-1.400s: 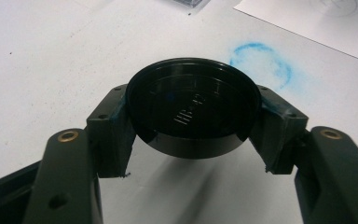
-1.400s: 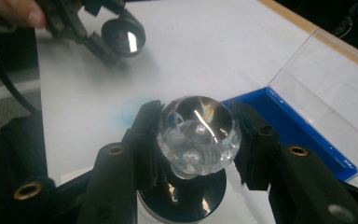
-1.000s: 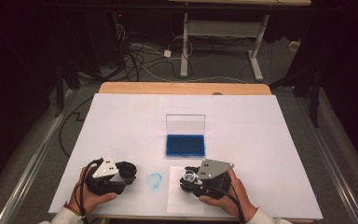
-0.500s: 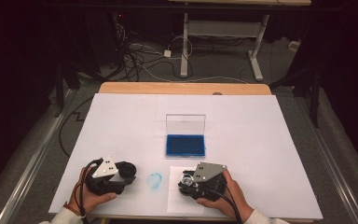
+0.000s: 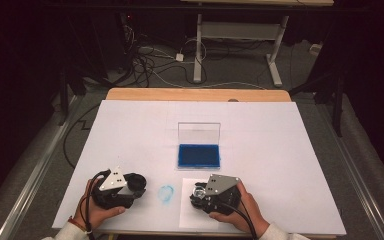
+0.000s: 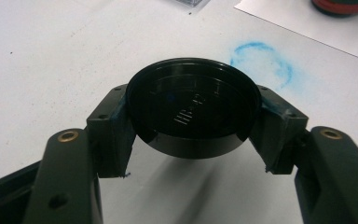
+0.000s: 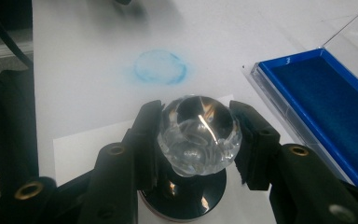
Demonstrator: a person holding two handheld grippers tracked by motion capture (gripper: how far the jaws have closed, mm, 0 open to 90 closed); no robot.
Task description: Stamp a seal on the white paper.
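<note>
Two grippers, both clamped. Right gripper [image 7: 198,140] grips clear knob of stamp [image 7: 199,133] over paper sheet [image 5: 192,220], near front edge: knob likely rigid, glossy, slippery; hold at widest girth. Left gripper [image 6: 193,123] pinches black cap [image 6: 193,105] by rim; probably light, stiff. White table [image 5: 290,150] smooth, blue ink ring [image 5: 166,193] between hands, open ink pad [image 5: 198,155] beyond. Dark room, cables on floor.
</note>
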